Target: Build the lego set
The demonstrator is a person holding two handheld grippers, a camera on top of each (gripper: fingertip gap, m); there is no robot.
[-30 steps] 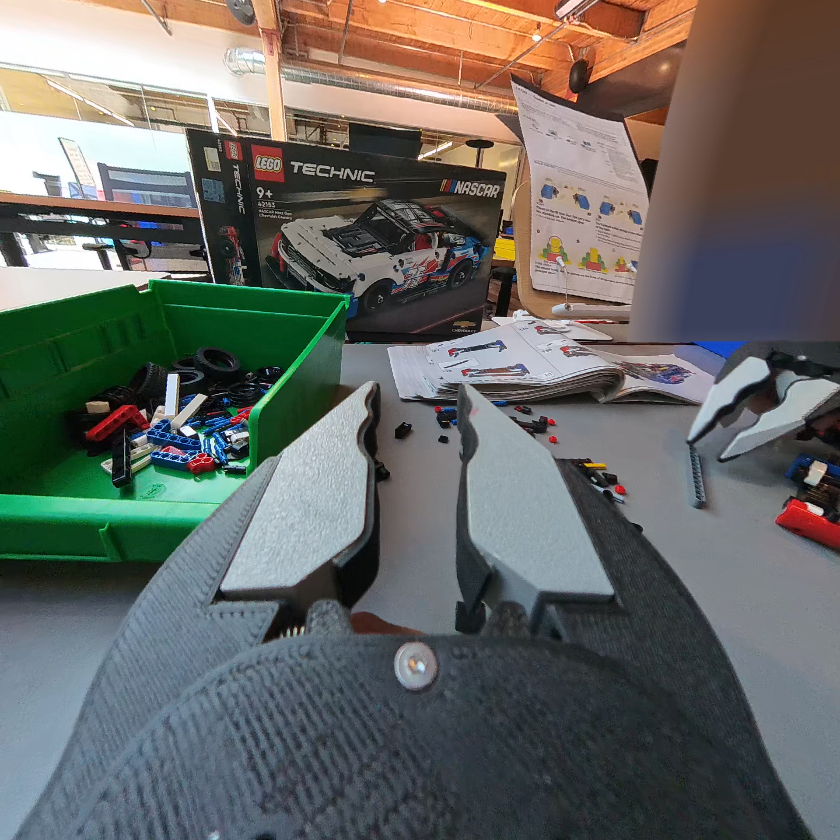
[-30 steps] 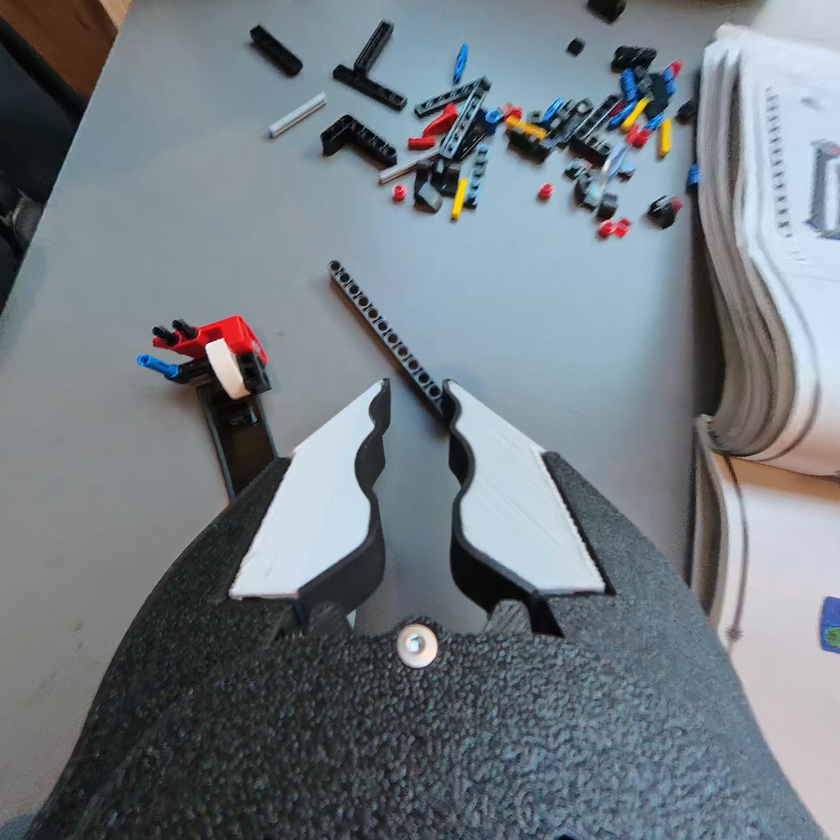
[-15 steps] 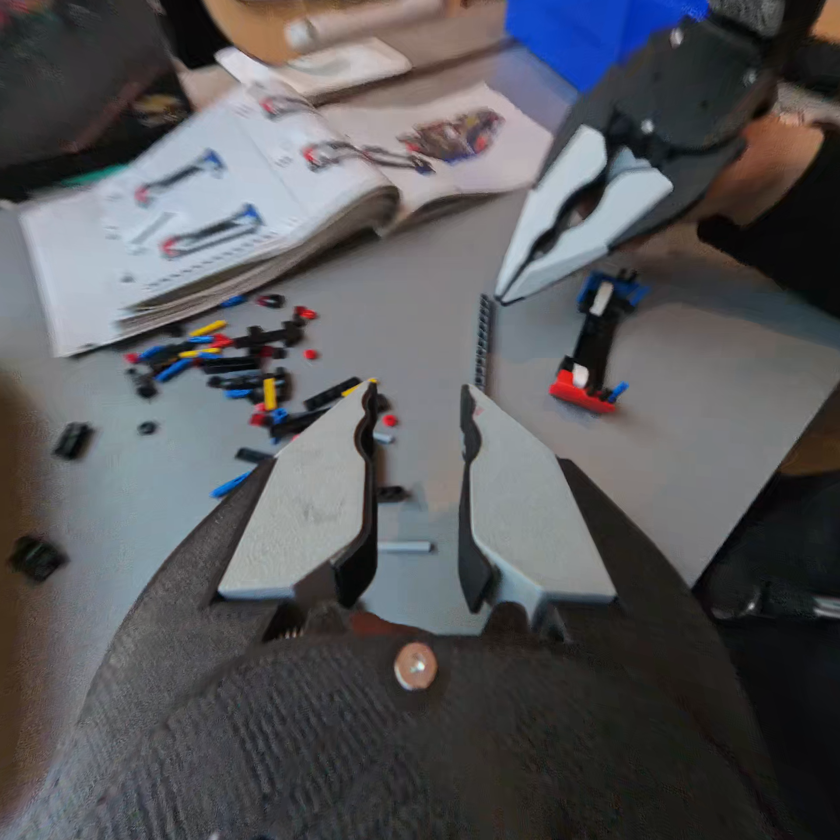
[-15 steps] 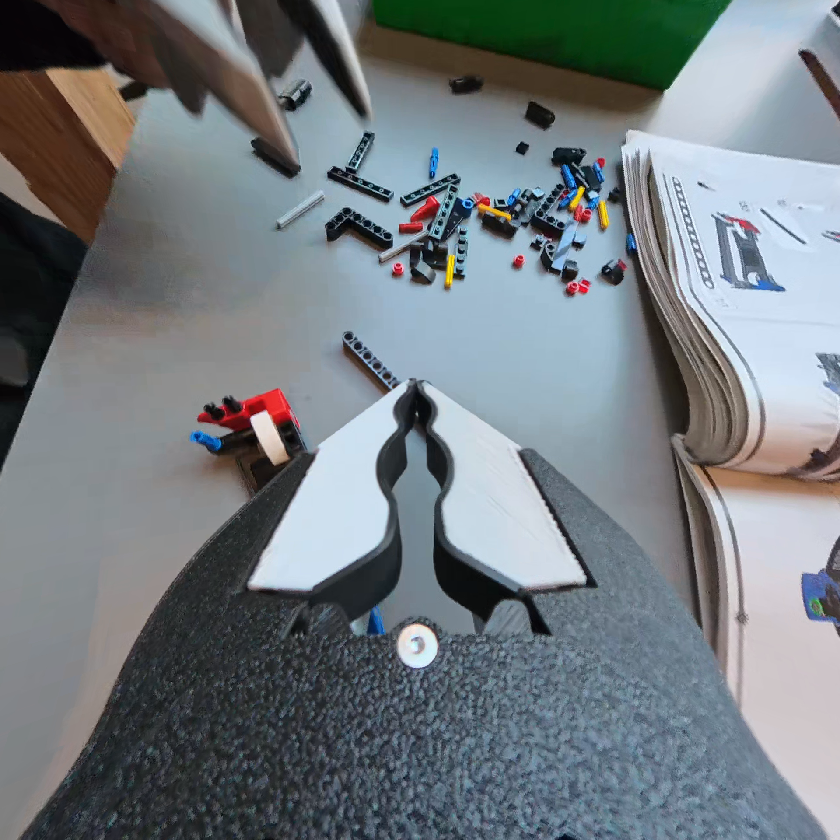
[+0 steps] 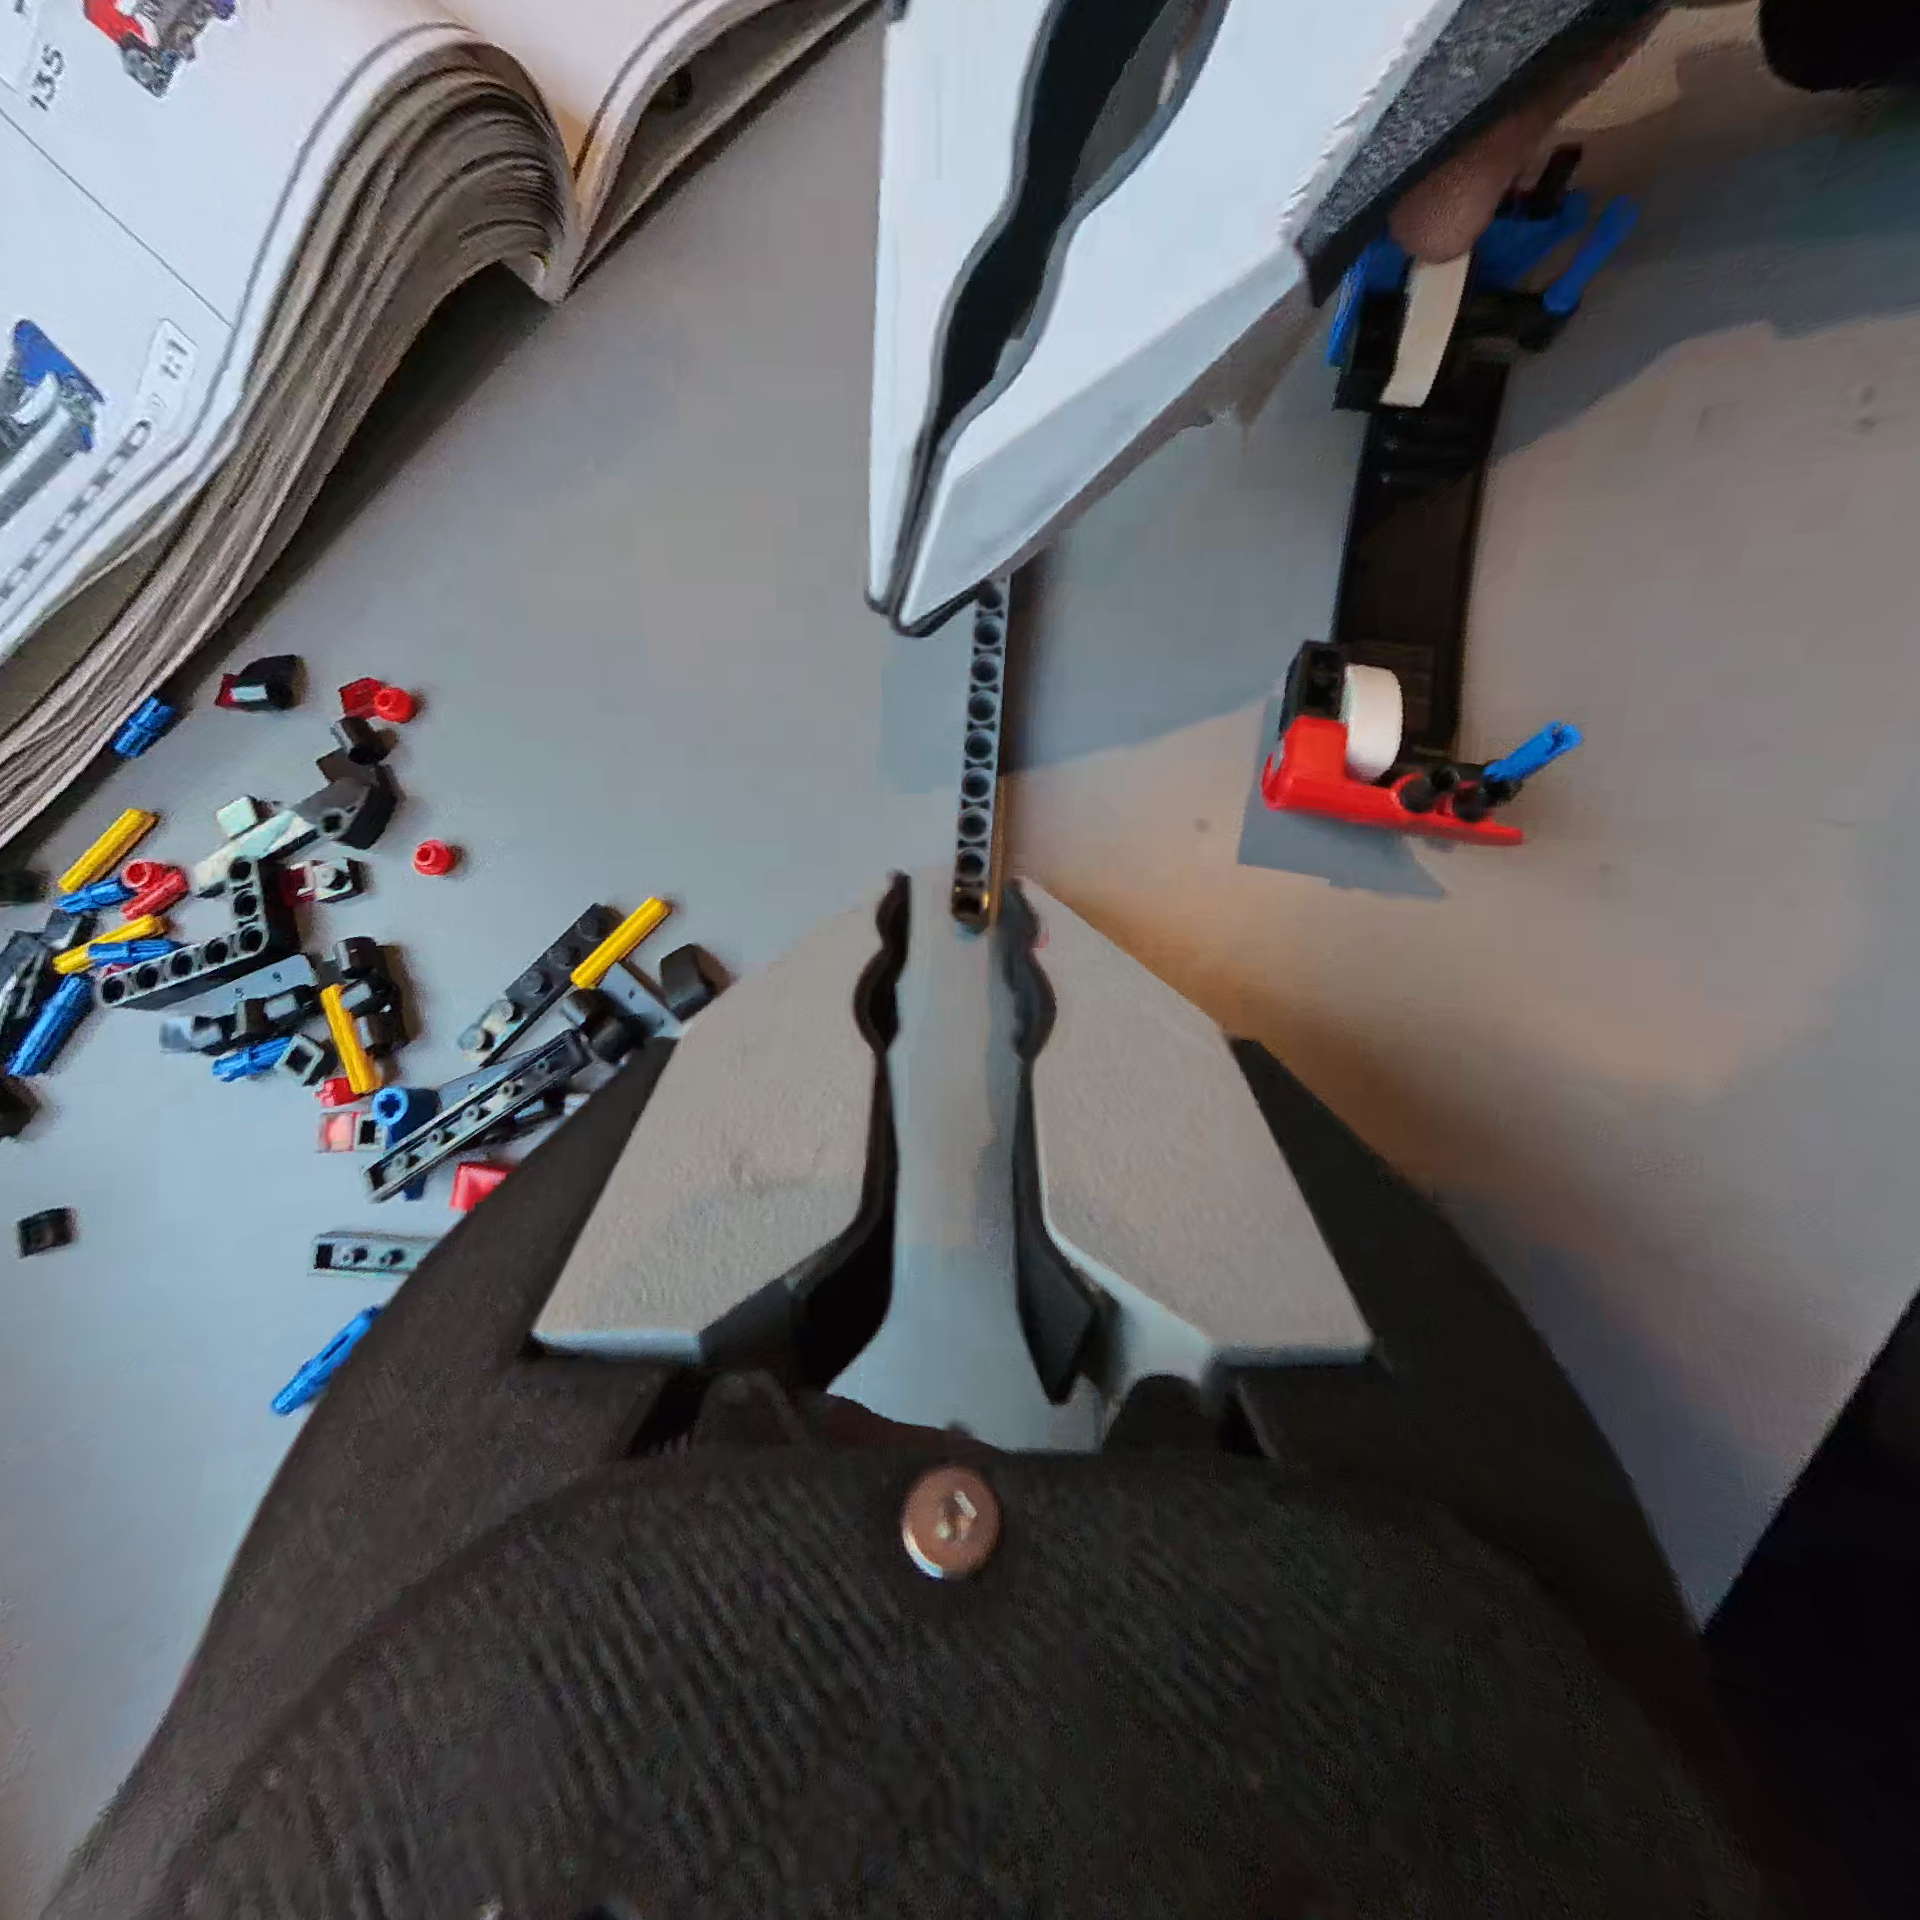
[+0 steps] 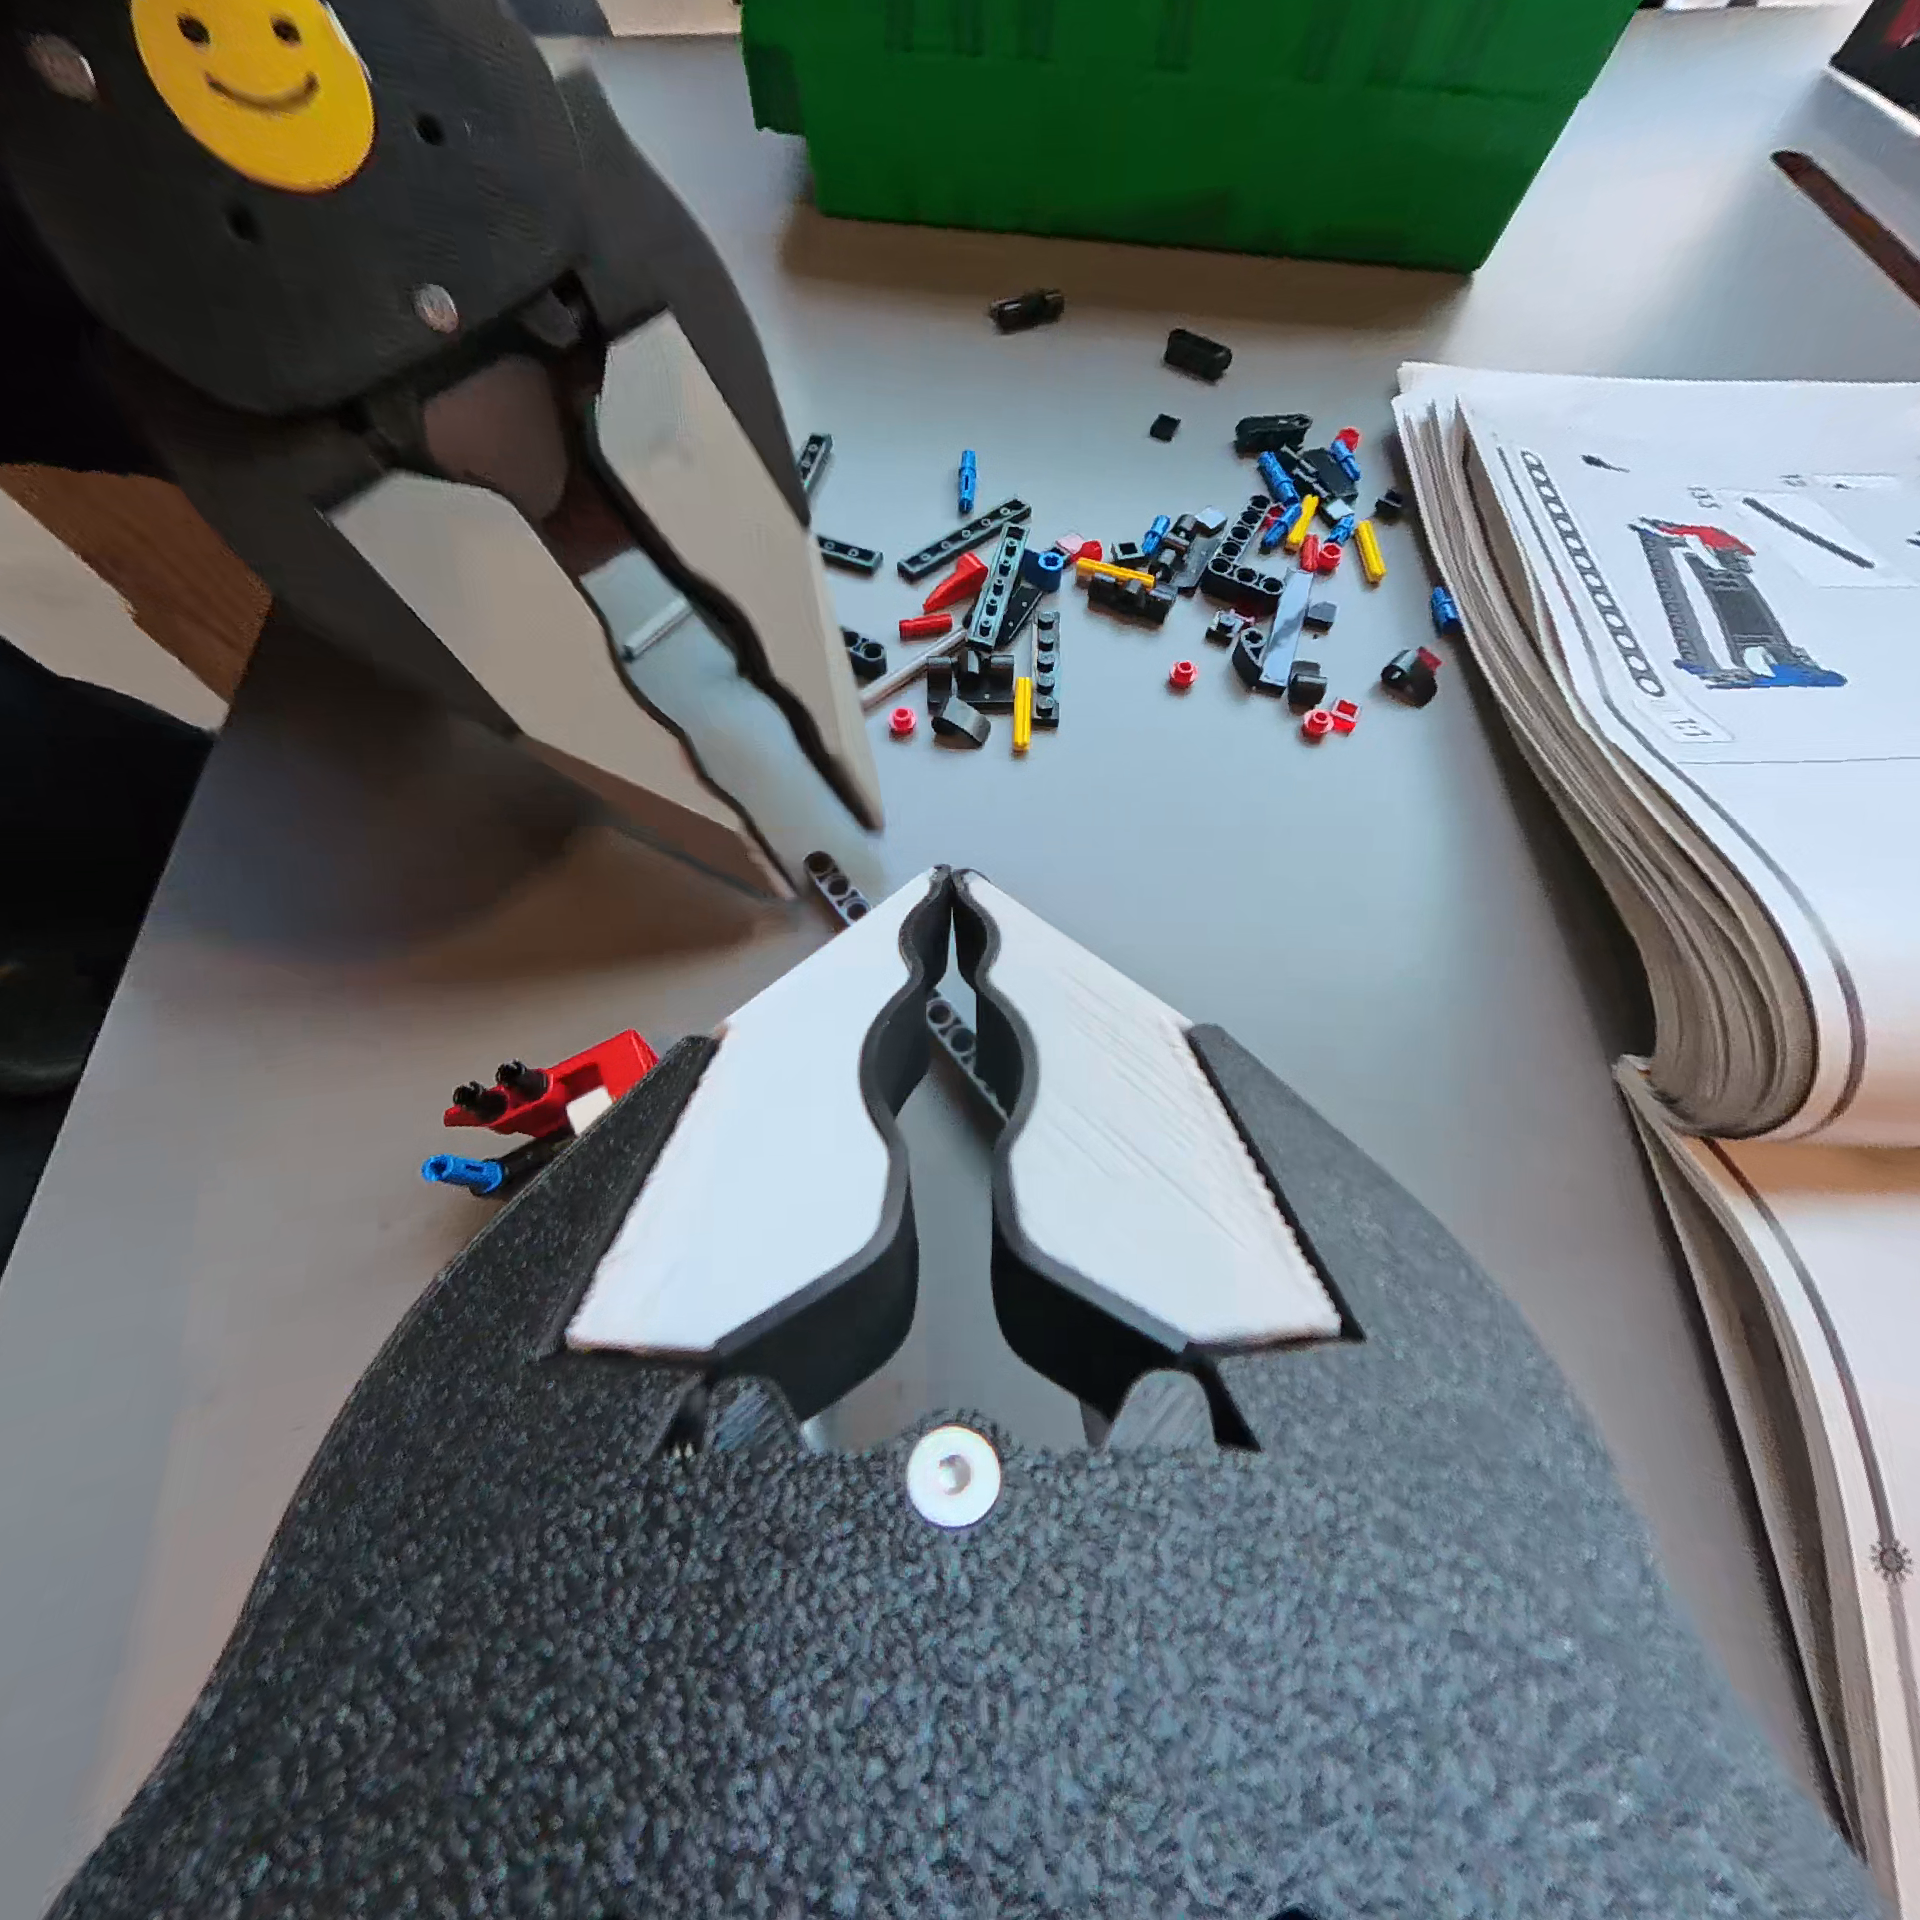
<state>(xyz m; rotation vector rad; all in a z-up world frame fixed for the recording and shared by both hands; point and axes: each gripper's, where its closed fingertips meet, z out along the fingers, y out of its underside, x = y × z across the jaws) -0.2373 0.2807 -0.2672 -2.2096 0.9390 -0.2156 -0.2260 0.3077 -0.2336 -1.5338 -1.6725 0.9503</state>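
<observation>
Now the long black beam (image 5: 981,758) lies flat on the grey table (image 5: 644,540) between the two tools, and both are on it at once. The right gripper (image 5: 902,613) has its tips pinched together over the far end of the beam, while the left gripper (image 5: 954,902) stands with jaws narrowly parted, straddling the near end but not yet clamped. To do this well, the left one probably wants to close squarely across the beam's thin sides, low on the table, so it does not skid or twist out; the right should likely keep its end pinned until that grip is sure. The red and black sub-assembly (image 5: 1392,665) waits just beside, the loose pile of parts (image 5: 312,987) to the other side, near the open instruction booklet (image 5: 270,260). A second ago the left gripper was far back, facing the green bin, and the right's jaws stood apart by the beam; half a second ago they had closed.
</observation>
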